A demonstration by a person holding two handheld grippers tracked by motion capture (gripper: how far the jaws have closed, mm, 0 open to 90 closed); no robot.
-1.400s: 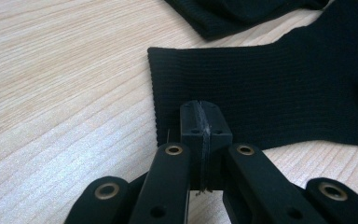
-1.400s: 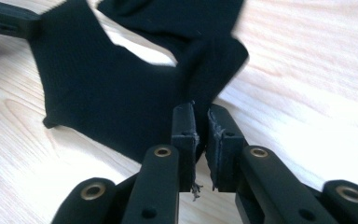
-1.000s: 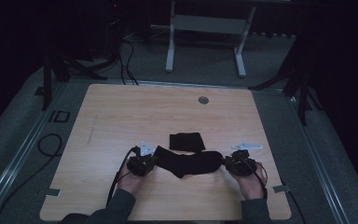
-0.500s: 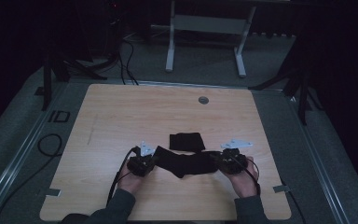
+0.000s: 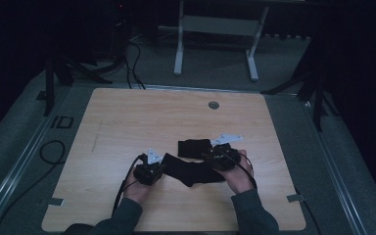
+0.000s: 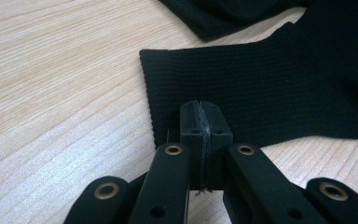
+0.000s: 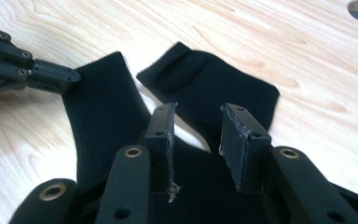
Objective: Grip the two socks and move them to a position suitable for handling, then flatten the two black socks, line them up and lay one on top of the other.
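The black sock (image 5: 193, 170) lies on the bench (image 5: 127, 122) at about 6 o'clock from its middle, close to the person's edge, bent into a shallow V between the two hands. Its ribbed cuff end points to 9 o'clock, where the left claw (image 6: 200, 123) has its jaws pressed together on the cuff's edge; that pinch likely anchors this end so the rest can be folded or shifted without the whole sock sliding. At 3 o'clock the right claw (image 7: 198, 135) stands over the sock's other end with a clear gap between its jaws: they have just been opening, the pads (image 7: 164, 133) press on nothing, and the cloth lies flat below them, so it reads as a release after carrying that end inward. A second black sock (image 5: 194, 147) lies at 12 o'clock of the first, near it and seemingly overlapping at one corner; in the right gripper view it shows beyond the jaws as a short folded piece (image 7: 214, 88), probably set down already while its mate is being handled. A grey plate (image 5: 226, 139) tops the right claw, another (image 5: 152, 156) the left, and cables trail back along the wrists. Farther out, a round grommet (image 5: 213, 105) sits at 12 o'clock near the far edge. On the floor mat at 9 o'clock of the bench is a pale mark (image 5: 61, 122) that looks like "ID". The socks show no brand or label.
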